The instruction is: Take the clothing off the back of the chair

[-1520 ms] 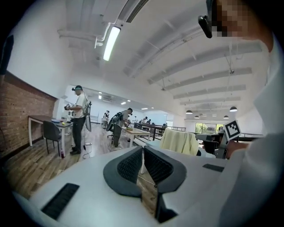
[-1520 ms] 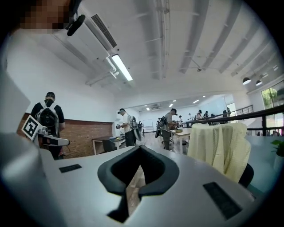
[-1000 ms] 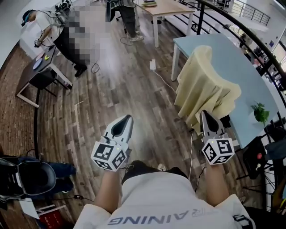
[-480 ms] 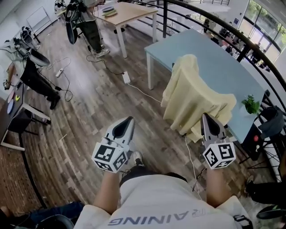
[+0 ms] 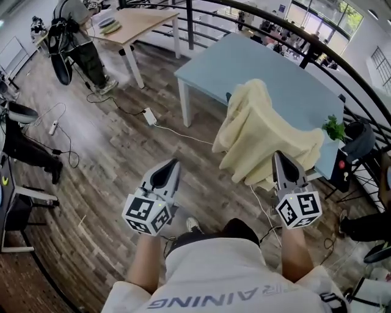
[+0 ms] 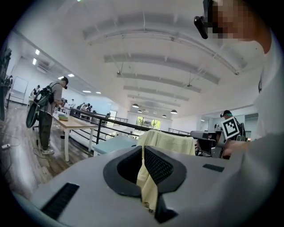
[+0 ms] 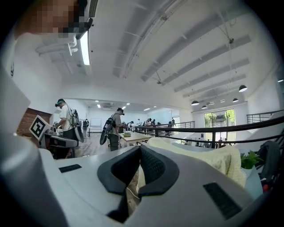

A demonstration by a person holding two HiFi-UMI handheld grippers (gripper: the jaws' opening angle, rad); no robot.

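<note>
A pale yellow garment [image 5: 263, 134] hangs draped over the back of a chair and hides nearly all of it. The chair stands against a light blue table [image 5: 244, 61]. My left gripper [image 5: 170, 164] is shut and empty, held over the wood floor well to the left of the cloth. My right gripper [image 5: 280, 156] is shut too, its tip just in front of the garment's lower edge with no cloth in it. In the left gripper view the garment [image 6: 171, 142] shows beyond the shut gripper [image 6: 143, 148]. In the right gripper view the garment [image 7: 213, 162] lies past the shut gripper [image 7: 138, 150].
A small green plant [image 5: 334, 128] stands on the blue table's right end. A white power strip [image 5: 148, 116] and cables lie on the floor at left. A wooden table [image 5: 131, 21] and a person with a backpack [image 5: 79, 43] are farther back. A black railing [image 5: 256, 18] curves behind.
The view has swung round, so the chair and garment now sit nearer the middle, ahead of both grippers. Both grippers stayed shut and empty.
</note>
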